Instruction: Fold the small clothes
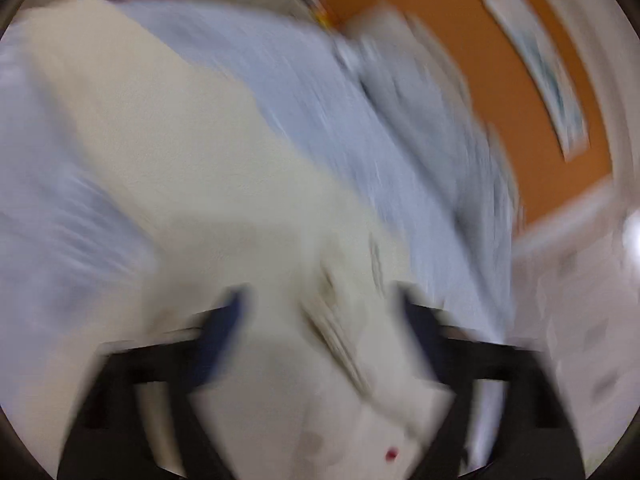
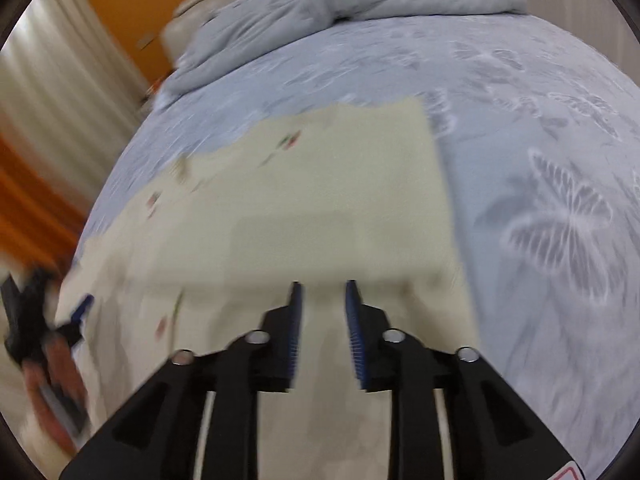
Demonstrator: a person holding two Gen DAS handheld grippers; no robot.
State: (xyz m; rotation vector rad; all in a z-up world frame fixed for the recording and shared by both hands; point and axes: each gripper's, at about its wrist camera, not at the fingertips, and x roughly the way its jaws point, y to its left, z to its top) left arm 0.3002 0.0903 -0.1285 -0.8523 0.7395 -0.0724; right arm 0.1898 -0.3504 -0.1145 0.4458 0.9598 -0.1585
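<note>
**A:** ok so what's going on with the left tongs (image 1: pixel 320 300)? That view is pretty smeared.

**B:** Blurry, yeah, but you can see both dark blue fingers (image 1: pixel 224 320) spread wide apart, nothing pinched. The cream cloth (image 1: pixel 180 160) lies under them and runs up and off to the left. Between the fingers there's a bunched, ribbed-looking edge of it, and a tiny red spot down near the bottom. Can't tell if the fingers actually touch the fabric.

**A:** And what's it lying on?

**B:** A pale blue bedsheet (image 2: pixel 540 140) with a white butterfly print. It shows on both sides of the cloth.

**A:** Right tongs (image 2: pixel 322 292)?

**B:** Sharper there. The jaws stand parted with a narrow gap, and I see only flat cloth behind the gap, nothing clamped. The cloth spreads ahead of the tips as a flat cream piece with a straight, clean edge on the right. Left of the tips it has small red and green printed marks scattered over it, and it looks rumpled.

**A:** Anything beyond that?

**B:** A crumpled grey-blue blanket (image 2: pixel 340 0) heaped well past the cloth, at the far end of the bed.
</note>
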